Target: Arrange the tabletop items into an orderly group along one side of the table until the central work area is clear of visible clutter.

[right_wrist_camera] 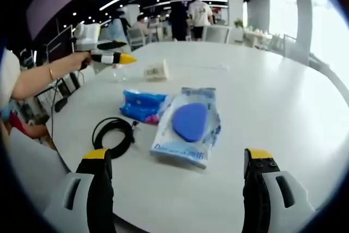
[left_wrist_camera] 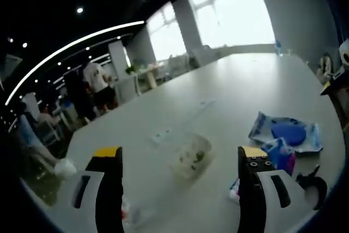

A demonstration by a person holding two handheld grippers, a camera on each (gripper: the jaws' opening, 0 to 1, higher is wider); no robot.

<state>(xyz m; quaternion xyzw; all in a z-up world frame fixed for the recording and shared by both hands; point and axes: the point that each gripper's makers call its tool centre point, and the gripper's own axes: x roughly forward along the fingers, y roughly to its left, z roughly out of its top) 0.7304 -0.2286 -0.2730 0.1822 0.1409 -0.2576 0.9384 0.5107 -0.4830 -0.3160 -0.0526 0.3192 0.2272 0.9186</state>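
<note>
My left gripper [left_wrist_camera: 180, 154] is open above the white table [left_wrist_camera: 245, 85], with a clear plastic container [left_wrist_camera: 192, 156] lying on the table between its jaws. To the right lie a large blue packet with a blue disc [left_wrist_camera: 287, 133], a small blue packet [left_wrist_camera: 281, 154] and a black cable [left_wrist_camera: 313, 185]. My right gripper [right_wrist_camera: 177, 154] is open and empty, just short of the large blue packet [right_wrist_camera: 191, 124]. Beyond it are the small blue packet [right_wrist_camera: 142, 105], the coiled black cable [right_wrist_camera: 113, 132] and the clear container [right_wrist_camera: 157, 71]. A hand holds the left gripper [right_wrist_camera: 126, 58] near that container.
The table [right_wrist_camera: 272, 96] stretches far toward bright windows [left_wrist_camera: 234, 9]. Its near edge curves just below the cable. People [right_wrist_camera: 199, 12] stand beyond the far end among chairs and desks. A small red and white item [left_wrist_camera: 127, 211] lies by the left jaw.
</note>
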